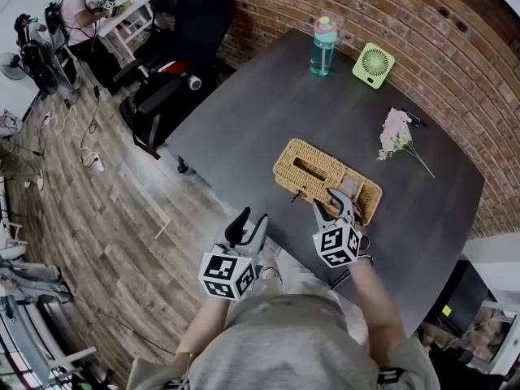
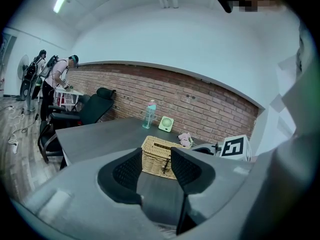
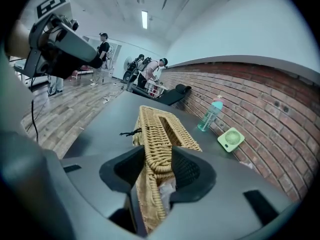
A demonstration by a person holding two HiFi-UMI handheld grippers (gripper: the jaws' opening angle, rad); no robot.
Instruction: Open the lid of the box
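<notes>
The right gripper (image 1: pixel 335 204) clamps its fingers on the near end rim of the wicker lid (image 1: pixel 311 167) of a tissue box (image 1: pixel 367 199), which lies close to the tabletop's (image 1: pixel 244 112) near edge. White tissue shows under the rim. The left gripper (image 1: pixel 246 222) hangs just off that edge, fingers spread and empty. Bare tabletop stretches left of the box. A water bottle (image 1: pixel 322 47), a green fan (image 1: pixel 373 63) and pink flowers (image 1: pixel 396 132) sit well apart, near the brick wall (image 1: pixel 341 6).

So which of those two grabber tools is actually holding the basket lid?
The right gripper: its jaws clamp the edge of the wicker lid. The left gripper hangs open and empty, well apart from the box.
</notes>
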